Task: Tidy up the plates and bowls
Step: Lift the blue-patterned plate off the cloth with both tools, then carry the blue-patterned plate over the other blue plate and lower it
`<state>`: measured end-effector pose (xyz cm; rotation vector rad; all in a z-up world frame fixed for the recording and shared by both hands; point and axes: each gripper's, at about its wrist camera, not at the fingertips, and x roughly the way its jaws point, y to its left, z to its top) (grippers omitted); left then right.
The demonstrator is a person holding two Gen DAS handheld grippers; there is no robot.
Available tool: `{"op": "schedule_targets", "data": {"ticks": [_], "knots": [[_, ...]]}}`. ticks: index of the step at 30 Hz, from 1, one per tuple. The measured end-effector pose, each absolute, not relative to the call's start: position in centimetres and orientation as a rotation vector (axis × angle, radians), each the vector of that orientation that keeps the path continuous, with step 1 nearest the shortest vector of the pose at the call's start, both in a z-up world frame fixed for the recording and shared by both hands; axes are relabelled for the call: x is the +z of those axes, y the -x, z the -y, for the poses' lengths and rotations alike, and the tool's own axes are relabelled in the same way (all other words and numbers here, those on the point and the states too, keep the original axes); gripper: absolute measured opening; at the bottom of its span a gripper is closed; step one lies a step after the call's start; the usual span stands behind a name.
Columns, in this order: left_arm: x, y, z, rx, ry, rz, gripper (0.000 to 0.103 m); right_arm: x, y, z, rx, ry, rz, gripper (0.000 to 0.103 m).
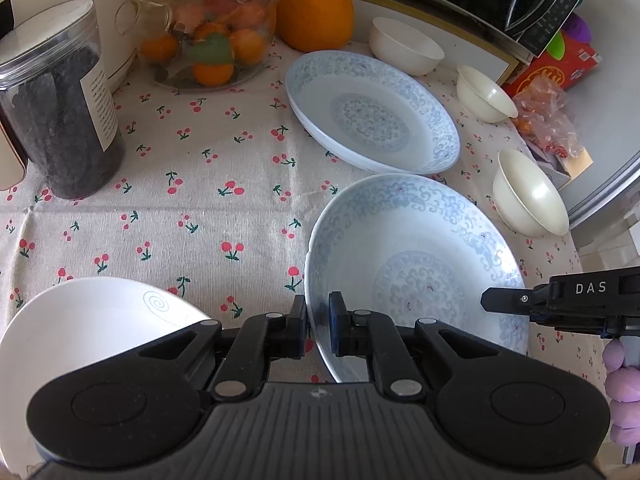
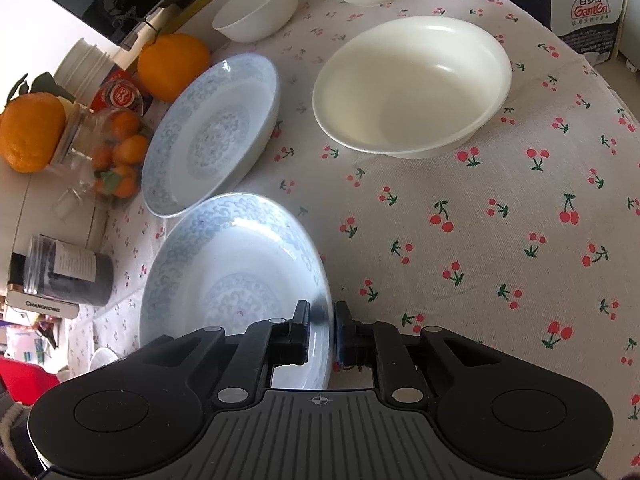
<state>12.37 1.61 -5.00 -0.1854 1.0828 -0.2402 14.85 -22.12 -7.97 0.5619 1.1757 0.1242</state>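
Observation:
A blue-patterned plate [image 1: 416, 256] is held a little above the cherry-print tablecloth [image 1: 192, 208]. My left gripper [image 1: 318, 320] is shut on its left rim. My right gripper [image 2: 322, 322] is shut on its opposite rim, and it shows in the left wrist view [image 1: 516, 304]. The same plate fills the lower left of the right wrist view [image 2: 232, 264]. A second blue-patterned plate [image 1: 372, 112] [image 2: 212, 136] lies on the cloth just beyond. Three cream bowls [image 1: 404, 46] [image 1: 484, 94] [image 1: 528, 194] stand at the right. A white plate with a spiral mark [image 1: 92, 320] lies near left.
A dark-filled plastic jar [image 1: 60, 108], a glass jar of small oranges [image 1: 208, 32] and a large orange [image 1: 316, 14] stand at the back. A snack bag [image 1: 548, 116] and red box [image 1: 560, 68] lie at the right edge. A cardboard box [image 2: 580, 4] is beyond the bowls.

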Motion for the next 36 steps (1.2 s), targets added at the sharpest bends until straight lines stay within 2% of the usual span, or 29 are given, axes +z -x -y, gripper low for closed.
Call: {"op": "schedule_targets", "data": {"ticks": [11,15,17,20,22,24,25,27,28,33,36], "knots": [[-4.9,-12.5,-1.8,-0.241,0.203,-1.088,0.01,-7.8,-15.1,22.0,0.131,-0.546,-1.188,0.016],[-4.4,-12.6,-1.8,-0.234,0.213,-1.084,0.022,-7.8,-15.3,21.9,0.136,-0.543,-1.199,0.016],[-4.2,-12.7,-1.8,-0.227,0.217,-1.083,0.024,-7.7,-15.4,22.0,0.144,-0.548,-1.2,0.02],[-3.9,-12.8,-1.7,-0.22,0.227,-1.084,0.035,-7.1,-15.5,21.9,0.153,-0.535,-1.183,0.031],[-3.7,-13.0,-1.6,-0.214,0.234,-1.081,0.041,-6.6,-15.5,22.0,0.154,-0.526,-1.163,0.046],[-3.4,-13.1,-1.5,-0.201,0.239,-1.079,0.055,-6.1,-15.5,22.0,0.159,-0.528,-1.144,0.055],[-3.3,-13.2,-1.4,-0.193,0.238,-1.075,0.058,-5.9,-15.6,22.1,0.162,-0.532,-1.136,0.059],[-2.9,-13.3,-1.2,-0.176,0.233,-1.062,0.072,-5.6,-15.8,22.1,0.166,-0.537,-1.119,0.063],[-2.7,-13.4,-1.2,-0.169,0.23,-1.054,0.074,-5.5,-15.9,22.1,0.164,-0.539,-1.109,0.068],[-2.1,-14.1,-1.1,-0.116,0.239,-1.018,0.094,-4.9,-16.7,21.7,0.159,-0.555,-1.067,0.07],[-2.1,-14.8,-1.5,-0.074,0.277,-0.985,0.098,-4.6,-17.3,21.4,0.166,-0.583,-1.041,0.07]]}}
